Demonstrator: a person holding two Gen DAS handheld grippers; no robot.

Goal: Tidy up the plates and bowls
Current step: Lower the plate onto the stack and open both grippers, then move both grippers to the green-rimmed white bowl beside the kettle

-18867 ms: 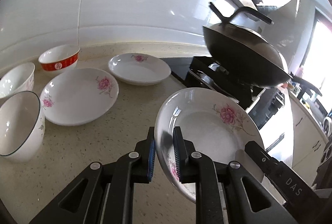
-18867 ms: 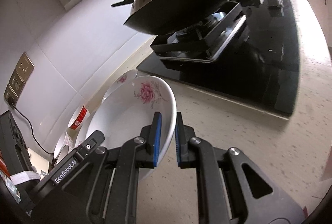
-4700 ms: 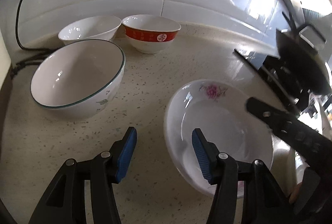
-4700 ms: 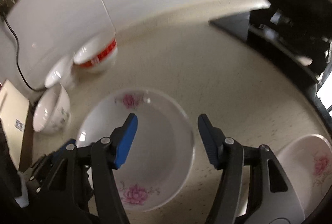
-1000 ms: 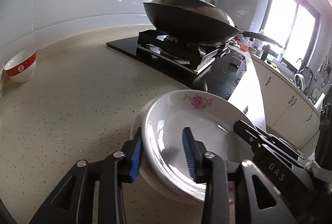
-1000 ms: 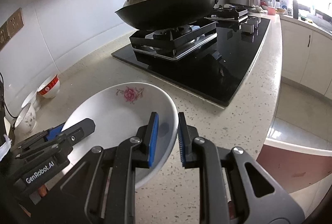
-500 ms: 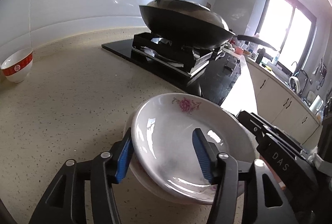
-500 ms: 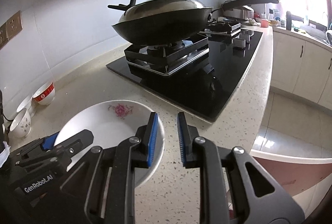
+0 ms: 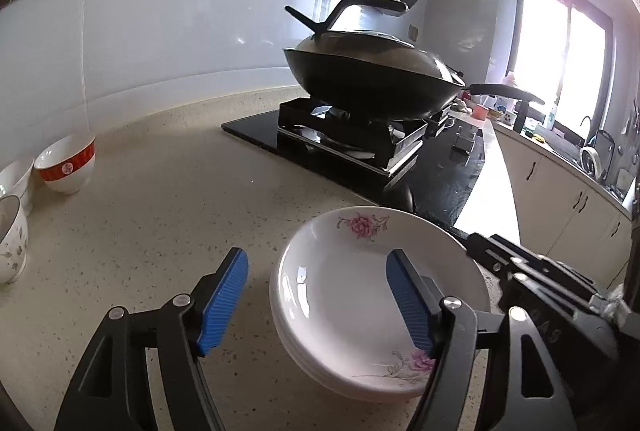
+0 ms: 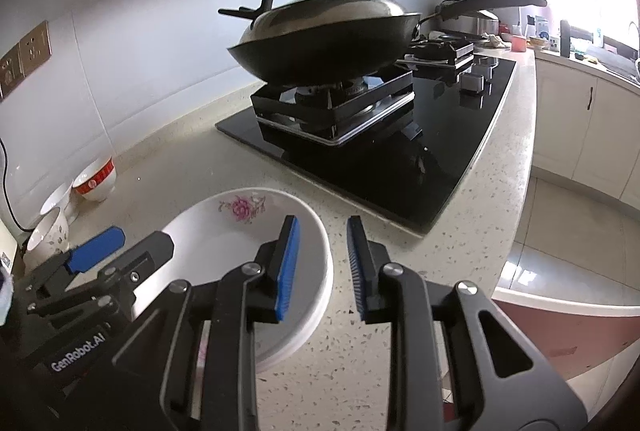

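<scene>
A stack of white plates [image 9: 360, 315] with pink flowers lies flat on the speckled counter [image 9: 168, 215] near the cooktop. My left gripper [image 9: 316, 299] straddles the stack's left rim; its jaws are opening and the blue pads stand clear of the china. In the right wrist view the same stack of plates [image 10: 224, 231] has its right rim between the pads of my right gripper [image 10: 320, 265], whose jaws are also opening, without pressing. Three bowls stand far left: a red-banded bowl [image 9: 66, 167], a plain white bowl [image 9: 16, 175] and a floral bowl [image 9: 10, 239].
A lidded black wok [image 9: 368, 83] sits on the gas burner of the black glass cooktop [image 10: 404, 167], just behind the plates. The counter's front edge [image 10: 516, 191] drops to the tiled floor on the right. A wall socket [image 10: 24, 55] and a black cable are at the left.
Both grippers have let go of the top plate, which was tilted and now lies flat on the stack. The left jaws have spread wide; the right jaws have parted a little.
</scene>
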